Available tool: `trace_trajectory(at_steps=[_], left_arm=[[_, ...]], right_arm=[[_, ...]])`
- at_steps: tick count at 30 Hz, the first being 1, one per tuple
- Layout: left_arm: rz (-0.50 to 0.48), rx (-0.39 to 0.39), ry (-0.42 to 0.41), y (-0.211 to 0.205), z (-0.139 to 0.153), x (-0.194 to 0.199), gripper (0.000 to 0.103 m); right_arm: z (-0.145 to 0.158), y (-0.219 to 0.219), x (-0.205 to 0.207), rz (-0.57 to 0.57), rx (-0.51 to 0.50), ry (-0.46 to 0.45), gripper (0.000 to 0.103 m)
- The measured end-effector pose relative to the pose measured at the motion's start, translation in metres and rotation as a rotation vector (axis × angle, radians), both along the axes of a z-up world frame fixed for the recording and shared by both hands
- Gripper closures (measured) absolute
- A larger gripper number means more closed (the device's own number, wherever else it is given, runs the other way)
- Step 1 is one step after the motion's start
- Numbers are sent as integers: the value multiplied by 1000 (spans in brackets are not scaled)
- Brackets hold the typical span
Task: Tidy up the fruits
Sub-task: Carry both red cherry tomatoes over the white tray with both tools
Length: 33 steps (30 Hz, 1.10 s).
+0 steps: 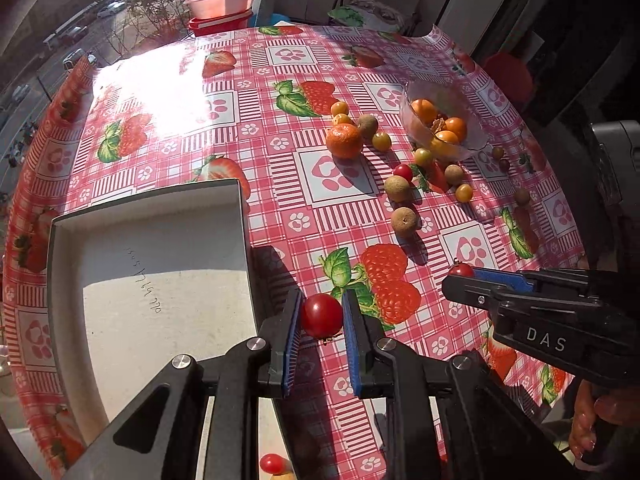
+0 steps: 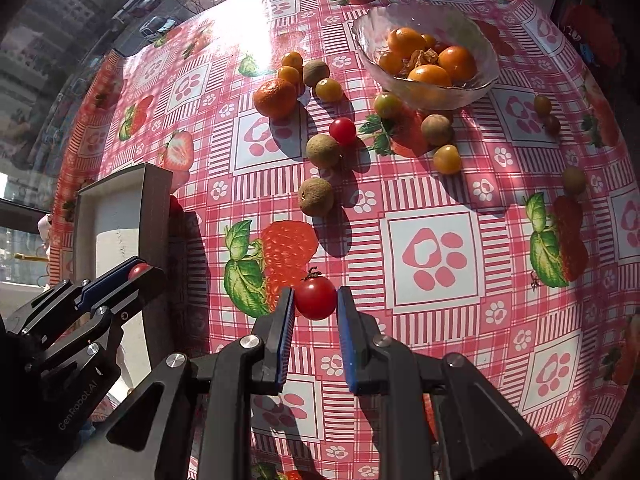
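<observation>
A: Both hands are carrying fruit at this moment. The left gripper [image 1: 322, 316] is pinching a cherry tomato [image 1: 322, 315] between its blue pads, just right of the white box [image 1: 152, 280], which is sitting at the near left of the table.

B: And the right gripper [image 2: 316, 298] is clamping a second cherry tomato [image 2: 316, 297], hanging over the pink checked tablecloth [image 2: 432, 200] near the printed strawberry, well short of the glass bowl [image 2: 484, 80] at the far right.

A: The box is looking empty from here, so I'm guessing both tomatoes are heading there.

B: Probably. The left one is needing only a short move leftward over the box wall; keeping it clear of that rim is what matters, since the skin is thin and the grip is already tight.

A: Which way are they sitting?

B: They're nearly round, so there's hardly a long axis. The right tomato's green stem is pointing up and away from the camera, toward the far left. The left one is showing a small dark nub at its near, lower side.

A: Then opening gently, low inside the box, is keeping them from rolling or bouncing.

B: One hand at a time, I'd say, so the grippers aren't crowding each other.
</observation>
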State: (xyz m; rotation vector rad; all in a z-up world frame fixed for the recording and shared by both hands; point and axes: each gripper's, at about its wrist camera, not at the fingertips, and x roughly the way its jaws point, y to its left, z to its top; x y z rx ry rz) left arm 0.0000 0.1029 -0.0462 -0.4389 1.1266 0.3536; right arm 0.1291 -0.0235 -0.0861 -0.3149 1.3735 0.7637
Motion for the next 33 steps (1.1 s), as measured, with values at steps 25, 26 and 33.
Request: trace_trajectory(at_steps=[25,26,33], left_arm=[[206,26,25,75,-6,-113,82],[207,30,35,77,-9,-115,82],[205,49,103,91,-36,-118,82]], right_arm=[[24,114,-103,256,28,-30,80],[22,118,-107,266,25,-26,80],[0,139,-127,319,-14,2,80]])
